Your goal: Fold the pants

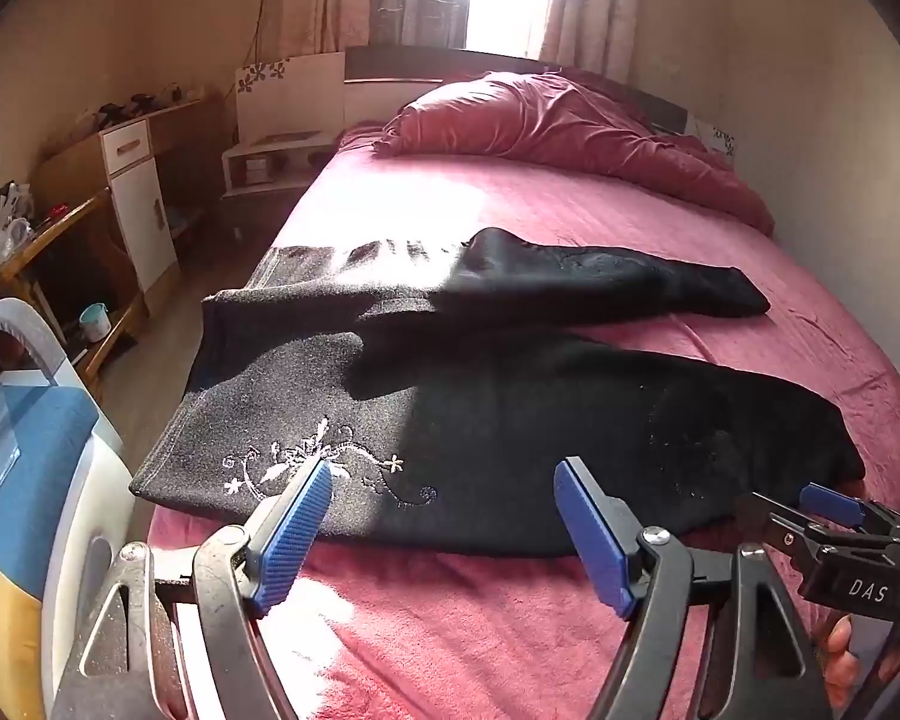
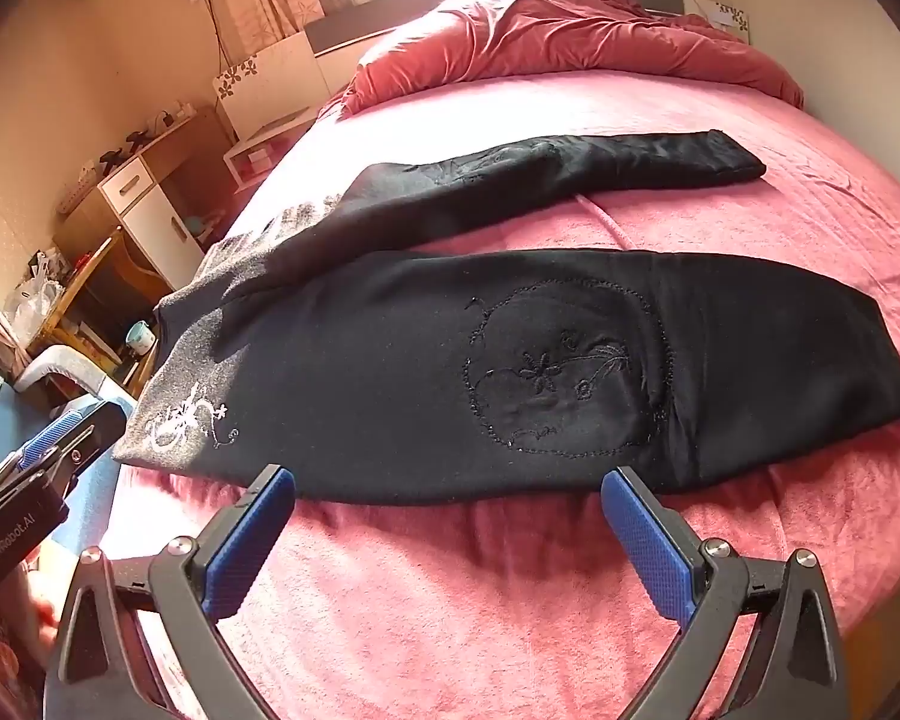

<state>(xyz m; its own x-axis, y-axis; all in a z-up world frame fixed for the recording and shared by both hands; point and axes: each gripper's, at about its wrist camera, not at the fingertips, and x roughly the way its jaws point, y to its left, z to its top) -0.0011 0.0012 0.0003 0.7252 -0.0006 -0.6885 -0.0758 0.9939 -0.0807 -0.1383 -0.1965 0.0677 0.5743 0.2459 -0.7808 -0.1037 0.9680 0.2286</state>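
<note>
Black pants (image 2: 510, 372) lie spread on the pink bed (image 2: 450, 600); near them, left gripper (image 1: 444, 531) and right gripper (image 2: 447, 540) gape, empty.

Left tool (image 1: 444, 477) and right tool (image 2: 448, 489) both tilt downward, blue pads spread wide, gripping nothing.

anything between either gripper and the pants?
Nothing visible. The left gripper and right gripper are both open and empty, just short of the pants' near leg. Only bare pink bedsheet lies between. The far leg is spread apart, also uncovered.
</note>
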